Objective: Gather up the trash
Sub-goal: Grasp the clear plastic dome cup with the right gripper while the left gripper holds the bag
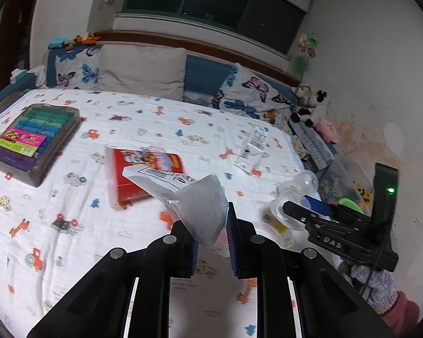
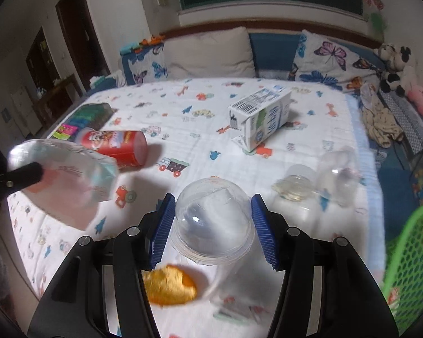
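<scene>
- Both grippers were busy: my left gripper (image 1: 211, 242) had its pads pinched on a crumpled white plastic bag (image 1: 200, 205), lifted clear of the bed; my right gripper (image 2: 213, 231) held a clear domed cup lid (image 2: 213, 219) between its blue pads (image 2: 163, 225).
- Under them lay the bed sheet (image 1: 70, 197) printed with little cars, where I saw the other trash scattered.
- At the right edge I saw a green mesh basket (image 2: 411, 267); I could not tell what it held.
- Near the far side lay a white milk carton (image 2: 262, 115) on its side, top flaps torn open.
- I saw a red snack canister (image 2: 118, 146) lying on its side to the left.
- Beside the lid stood a clear plastic cup (image 2: 299, 186), blurred.
- Just below my right gripper lay an orange peel (image 2: 169, 287).
</scene>
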`<state>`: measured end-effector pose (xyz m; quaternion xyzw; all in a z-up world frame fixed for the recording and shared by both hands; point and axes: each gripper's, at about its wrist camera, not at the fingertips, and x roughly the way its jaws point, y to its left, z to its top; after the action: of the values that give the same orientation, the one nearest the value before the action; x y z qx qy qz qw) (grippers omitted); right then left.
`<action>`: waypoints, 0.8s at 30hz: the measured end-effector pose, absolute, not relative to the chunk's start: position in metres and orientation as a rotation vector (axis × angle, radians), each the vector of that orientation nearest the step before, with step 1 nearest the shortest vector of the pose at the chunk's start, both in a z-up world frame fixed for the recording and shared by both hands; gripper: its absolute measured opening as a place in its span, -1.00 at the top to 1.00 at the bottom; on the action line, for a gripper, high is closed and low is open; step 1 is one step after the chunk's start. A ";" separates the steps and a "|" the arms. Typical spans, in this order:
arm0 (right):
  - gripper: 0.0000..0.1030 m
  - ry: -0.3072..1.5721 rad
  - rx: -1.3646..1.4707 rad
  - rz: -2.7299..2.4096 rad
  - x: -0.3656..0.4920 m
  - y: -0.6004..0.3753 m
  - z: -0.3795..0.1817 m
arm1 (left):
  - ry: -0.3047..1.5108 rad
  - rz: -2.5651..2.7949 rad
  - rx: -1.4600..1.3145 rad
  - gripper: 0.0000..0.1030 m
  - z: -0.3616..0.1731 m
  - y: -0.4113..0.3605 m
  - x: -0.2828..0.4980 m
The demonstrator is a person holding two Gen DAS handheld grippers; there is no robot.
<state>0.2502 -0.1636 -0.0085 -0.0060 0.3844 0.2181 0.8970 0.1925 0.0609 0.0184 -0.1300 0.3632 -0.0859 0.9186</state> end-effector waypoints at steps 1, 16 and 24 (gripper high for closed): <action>-0.09 0.789 -0.013 0.447 0.245 -0.167 -0.006 | 0.748 -0.187 -0.266 0.66 0.019 0.057 0.192; -0.09 0.738 0.037 0.249 0.173 -0.279 0.009 | 0.770 -0.384 -0.190 0.66 0.031 -0.042 0.190; -0.09 0.752 0.083 0.127 0.151 -0.345 0.000 | 0.774 -0.478 -0.135 0.66 0.036 -0.101 0.192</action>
<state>0.1506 -0.3447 -0.0001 0.0403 0.3670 0.0621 0.9273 0.1918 -0.1007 0.0358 -0.0651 0.3733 -0.2308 0.8962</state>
